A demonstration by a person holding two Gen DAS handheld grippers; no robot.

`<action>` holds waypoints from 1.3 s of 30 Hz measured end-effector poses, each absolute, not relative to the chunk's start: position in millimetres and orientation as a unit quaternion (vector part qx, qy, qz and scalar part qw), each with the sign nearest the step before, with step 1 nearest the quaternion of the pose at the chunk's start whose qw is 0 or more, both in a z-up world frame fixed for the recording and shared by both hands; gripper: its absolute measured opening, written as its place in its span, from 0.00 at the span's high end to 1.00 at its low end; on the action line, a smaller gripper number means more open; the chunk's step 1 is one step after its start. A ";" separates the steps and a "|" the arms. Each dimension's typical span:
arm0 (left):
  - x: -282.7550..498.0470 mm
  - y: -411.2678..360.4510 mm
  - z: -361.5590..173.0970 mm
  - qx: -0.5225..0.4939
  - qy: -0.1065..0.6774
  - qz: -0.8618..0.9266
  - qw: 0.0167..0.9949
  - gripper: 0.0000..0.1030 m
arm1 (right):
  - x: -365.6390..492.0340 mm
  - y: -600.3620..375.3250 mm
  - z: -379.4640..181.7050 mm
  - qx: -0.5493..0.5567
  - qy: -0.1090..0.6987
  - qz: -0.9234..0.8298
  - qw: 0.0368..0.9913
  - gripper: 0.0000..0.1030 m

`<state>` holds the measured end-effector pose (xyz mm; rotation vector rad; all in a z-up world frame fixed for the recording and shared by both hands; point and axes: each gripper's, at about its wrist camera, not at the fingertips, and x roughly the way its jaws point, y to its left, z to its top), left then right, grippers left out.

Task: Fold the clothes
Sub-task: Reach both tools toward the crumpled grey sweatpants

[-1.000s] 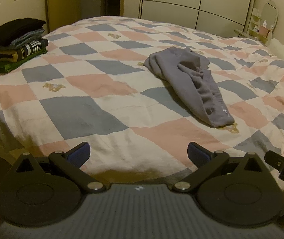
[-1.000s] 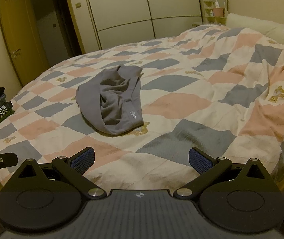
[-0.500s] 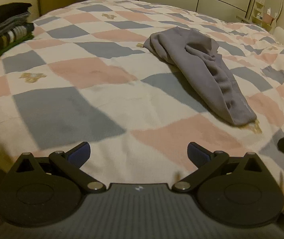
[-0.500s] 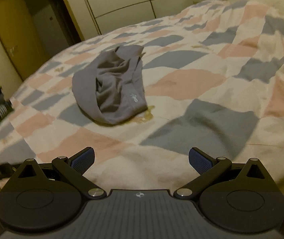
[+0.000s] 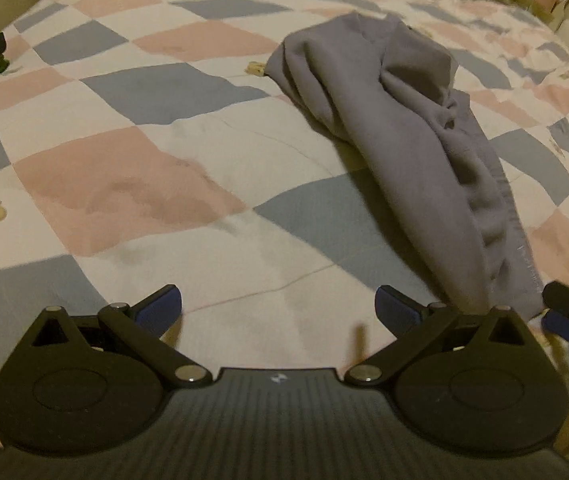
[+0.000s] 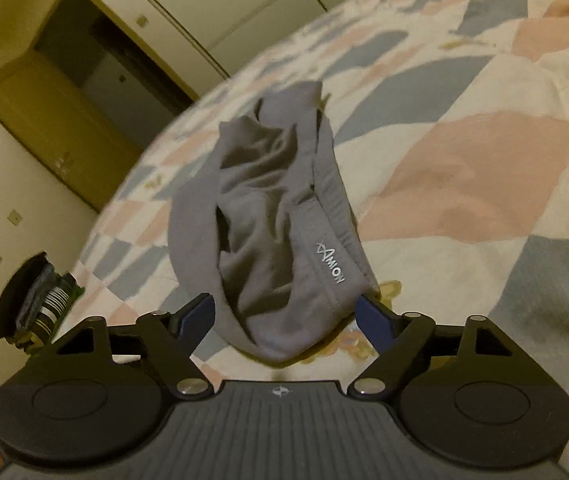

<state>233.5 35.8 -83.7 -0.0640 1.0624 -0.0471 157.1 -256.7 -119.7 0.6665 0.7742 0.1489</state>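
The crumpled grey garment (image 6: 280,232) lies on the checked quilt (image 6: 484,184), its waistband end between the closing right gripper (image 6: 286,316) jaws, unpinched. The left gripper (image 5: 278,306), wide open and empty, has it ahead-right.

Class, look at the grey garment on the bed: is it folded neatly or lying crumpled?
Crumpled. The grey garment lies bunched in uneven creases on the checked quilt, its edges overlapping loosely, unlike the squared stack of folded clothes.

The right tool (image 6: 284,316) is closing around the grey garment's (image 6: 272,216) near end on the checked bedspread (image 6: 484,168).
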 end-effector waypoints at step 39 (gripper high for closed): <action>403.5 44.0 -60.1 -0.027 0.662 -0.113 0.740 0.18 | 176.0 -268.8 -168.4 0.635 0.404 -0.169 0.637 0.69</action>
